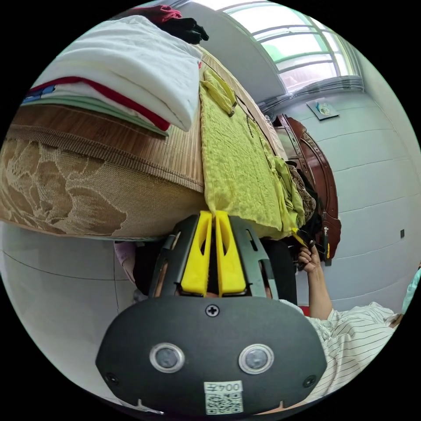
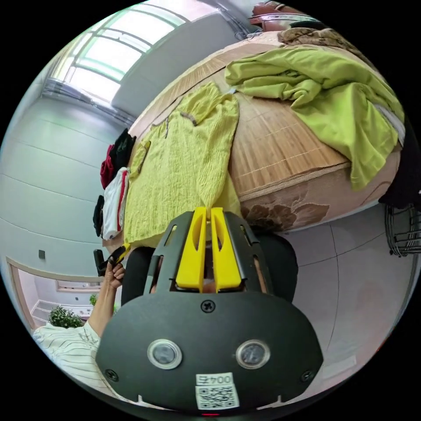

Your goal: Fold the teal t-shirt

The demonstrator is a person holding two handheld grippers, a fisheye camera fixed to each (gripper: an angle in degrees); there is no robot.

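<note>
Yellow jaws of the left gripper [image 1: 213, 218] stand nearest in the left gripper view; they are pressed together at the tips, and these tips sit at the hem corner of the shirt [image 1: 239, 162], so I judge that they pinch this corner, though the exact contact is hard to see. This garment looks yellow-green rather than teal; it lies spread flat on the bamboo mat [image 1: 175, 153] of the bed [image 1: 66, 193], with its hem hanging a little over the bed edge; the cloth is thin and crinkled, so it should be light, soft and limp, easy to drag and easy to wrinkle; the good places to hold are the hem corners and the shoulders. Beside it rests a stack of folded clothes [image 1: 127, 74]; farther along the hem, a hand holds the other gripper [image 1: 302, 239].

Right gripper view: the right gripper [image 2: 209, 215] is closed narrow in the same way, its tips at the other hem corner of the shirt [image 2: 180, 171]; the shirt goes away from the jaws up the mat [image 2: 272, 144], collar far; a crumpled green sheet [image 2: 324, 92] lies well apart at the side; the left gripper [image 2: 115, 255] shows at the far corner.
</note>
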